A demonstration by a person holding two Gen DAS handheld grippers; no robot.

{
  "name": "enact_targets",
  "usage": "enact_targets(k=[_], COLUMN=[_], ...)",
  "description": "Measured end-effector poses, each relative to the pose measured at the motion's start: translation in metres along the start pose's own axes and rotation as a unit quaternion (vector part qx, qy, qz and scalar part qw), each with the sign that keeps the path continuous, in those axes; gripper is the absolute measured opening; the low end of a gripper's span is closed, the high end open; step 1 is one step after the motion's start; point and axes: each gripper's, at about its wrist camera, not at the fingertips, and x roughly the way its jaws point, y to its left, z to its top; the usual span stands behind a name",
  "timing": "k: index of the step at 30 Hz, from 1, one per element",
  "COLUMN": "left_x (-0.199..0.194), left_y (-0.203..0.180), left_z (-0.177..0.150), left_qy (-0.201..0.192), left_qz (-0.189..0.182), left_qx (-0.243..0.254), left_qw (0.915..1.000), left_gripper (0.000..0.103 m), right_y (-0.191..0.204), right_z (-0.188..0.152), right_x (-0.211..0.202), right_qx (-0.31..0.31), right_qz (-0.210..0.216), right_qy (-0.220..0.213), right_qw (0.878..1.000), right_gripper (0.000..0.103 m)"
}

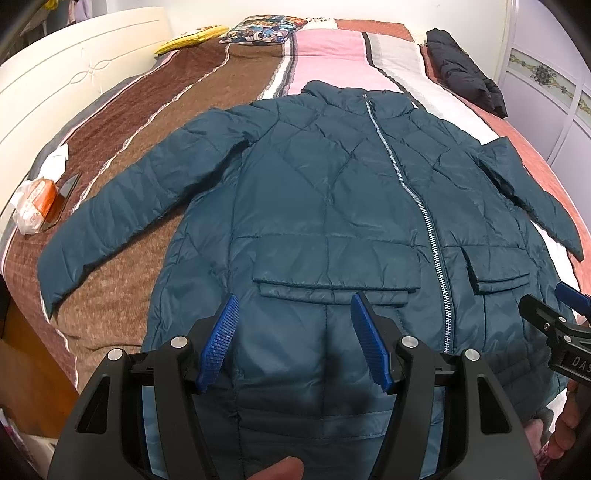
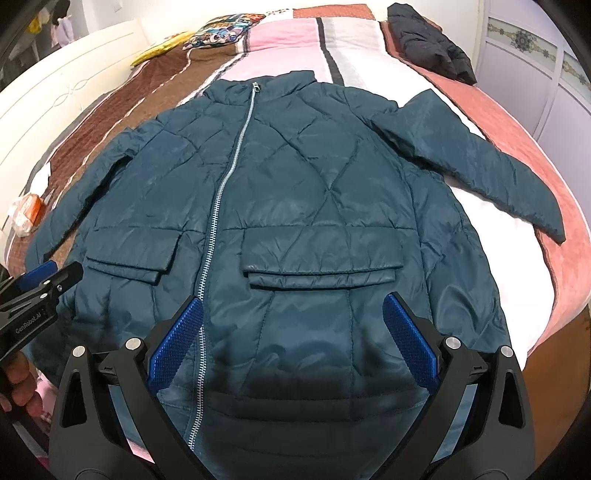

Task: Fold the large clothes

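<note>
A teal quilted jacket [image 1: 325, 206] lies flat and face up on the bed, zipped, collar at the far end, both sleeves spread outward. It also fills the right wrist view [image 2: 303, 206]. My left gripper [image 1: 293, 306] is open and empty, hovering over the lower hem left of the zipper. My right gripper [image 2: 295, 306] is open and empty over the lower hem right of the zipper. Each gripper shows at the edge of the other's view: the right one [image 1: 554, 317] and the left one [image 2: 48, 280].
The bed has a striped brown, pink and red cover [image 1: 155, 122]. A black jacket [image 1: 461, 70] lies at the far right. A patterned pillow [image 1: 262, 29] and a yellow item [image 1: 192, 40] sit at the far end. An orange-and-white packet [image 1: 35, 206] lies by the white bed board [image 1: 74, 74].
</note>
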Motion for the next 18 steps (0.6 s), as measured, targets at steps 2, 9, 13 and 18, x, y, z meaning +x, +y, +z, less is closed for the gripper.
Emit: enact_targets(k=[2, 9, 13, 18], left_x=[-0.0004, 0.0003, 0.0004, 0.0004], left_y=[-0.002, -0.0037, -0.0031, -0.0027], left_z=[0.0013, 0.002, 0.0021, 0.0023], left_qy=[0.001, 0.004, 0.004, 0.004], left_qz=[0.001, 0.003, 0.002, 0.002], left_qx=[0.0, 0.001, 0.0, 0.001], left_qw=[1.0, 1.0, 1.0, 1.0], left_gripper=[0.062, 0.062, 0.062, 0.062], right_y=[0.0, -0.0008, -0.0009, -0.0011], right_z=[-0.0001, 0.0, -0.0002, 0.0], right_x=[0.0001, 0.0017, 0.0019, 0.002], right_qx=[0.0, 0.002, 0.001, 0.002], right_qz=[0.001, 0.002, 0.001, 0.001], right_qy=[0.0, 0.002, 0.002, 0.003], right_qw=[1.0, 1.0, 1.0, 1.0], right_gripper=[0.097, 0.097, 0.097, 0.097])
